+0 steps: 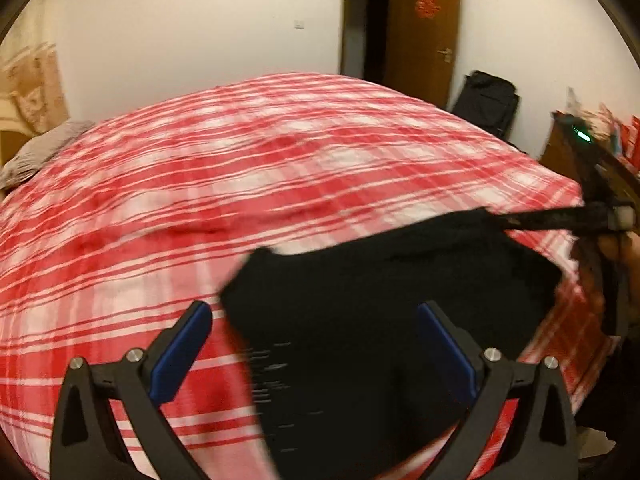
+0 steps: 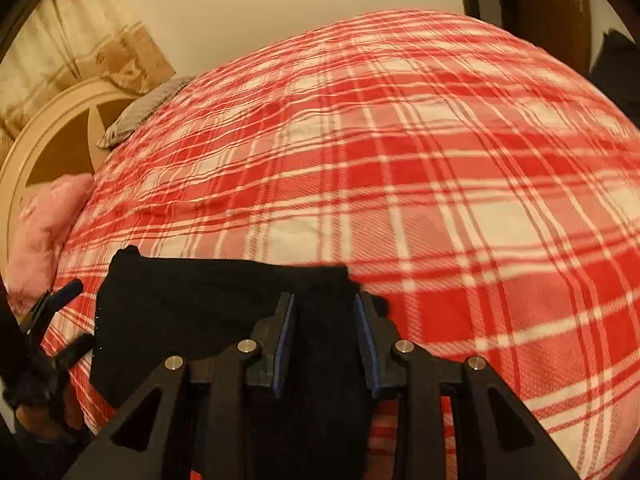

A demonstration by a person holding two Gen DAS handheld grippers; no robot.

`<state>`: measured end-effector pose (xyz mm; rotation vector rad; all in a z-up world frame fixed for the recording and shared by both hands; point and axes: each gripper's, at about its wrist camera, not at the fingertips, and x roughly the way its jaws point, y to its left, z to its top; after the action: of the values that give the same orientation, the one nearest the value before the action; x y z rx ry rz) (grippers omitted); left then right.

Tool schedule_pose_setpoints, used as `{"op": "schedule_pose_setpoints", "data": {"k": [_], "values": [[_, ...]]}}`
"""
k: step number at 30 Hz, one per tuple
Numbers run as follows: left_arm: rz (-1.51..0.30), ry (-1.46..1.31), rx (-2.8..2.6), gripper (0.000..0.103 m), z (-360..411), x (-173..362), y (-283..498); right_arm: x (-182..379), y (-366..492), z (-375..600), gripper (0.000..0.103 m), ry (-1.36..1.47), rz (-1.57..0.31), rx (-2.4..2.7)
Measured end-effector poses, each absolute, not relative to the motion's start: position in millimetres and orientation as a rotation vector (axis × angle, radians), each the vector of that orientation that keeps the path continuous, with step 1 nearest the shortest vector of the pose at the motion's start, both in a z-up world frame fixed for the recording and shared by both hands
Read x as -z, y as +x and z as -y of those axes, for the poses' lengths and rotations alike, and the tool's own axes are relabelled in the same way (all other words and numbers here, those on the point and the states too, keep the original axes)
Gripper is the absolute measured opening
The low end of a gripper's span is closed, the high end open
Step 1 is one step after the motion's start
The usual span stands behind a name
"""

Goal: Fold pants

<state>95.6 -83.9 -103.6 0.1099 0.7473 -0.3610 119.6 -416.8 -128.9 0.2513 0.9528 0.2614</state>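
Below both jaws, black pants (image 1: 380, 320) (blurred) run off-frame.

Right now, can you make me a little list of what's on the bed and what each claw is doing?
surface: bed with a red and white plaid cover
garment: black pants, lying at the near edge of the bed, one end lifted
left claw: wide open above the pants, gripping nothing
right claw: closed on a bunch of the pants fabric
also on the bed: pink pillow and grey pillow at the far left
background: brown door standing open, white wall
picture quality: blurred
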Motion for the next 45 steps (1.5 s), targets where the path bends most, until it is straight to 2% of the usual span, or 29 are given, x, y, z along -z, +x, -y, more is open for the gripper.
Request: {"op": "schedule_pose_setpoints", "data": {"k": [5, 8, 13, 17, 31, 37, 44, 45], "values": [[-0.800, 0.027, 0.296, 0.103, 40, 119, 108, 126, 88, 427, 0.033, 0.274, -0.927, -0.291], [-0.836, -0.066, 0.320, 0.103, 31, 127, 114, 130, 77, 434, 0.042, 0.329, -0.940, -0.319], [-0.851, -0.046, 0.338, 0.103, 44, 133, 118, 139, 78, 439, 0.044, 0.372, -0.951, -0.327], [-0.883, -0.034, 0.367, 0.103, 57, 143, 121, 149, 86, 444, 0.050, 0.420, -0.957, -0.307], [-0.894, -0.041, 0.391, 0.103, 60, 154, 130, 162, 95, 441, 0.051, 0.484, -0.930, -0.322], [-0.908, -0.062, 0.415, 0.103, 59, 158, 137, 170, 103, 443, 0.050, 0.542, -0.936, -0.350], [-0.908, -0.063, 0.435, 0.103, 58, 157, 138, 163, 98, 438, 0.033, 0.545, -0.904, -0.385], [-0.902, -0.066, 0.438, 0.096, 56, 156, 137, 160, 95, 437, 0.031, 0.552, -0.892, -0.398]]}}
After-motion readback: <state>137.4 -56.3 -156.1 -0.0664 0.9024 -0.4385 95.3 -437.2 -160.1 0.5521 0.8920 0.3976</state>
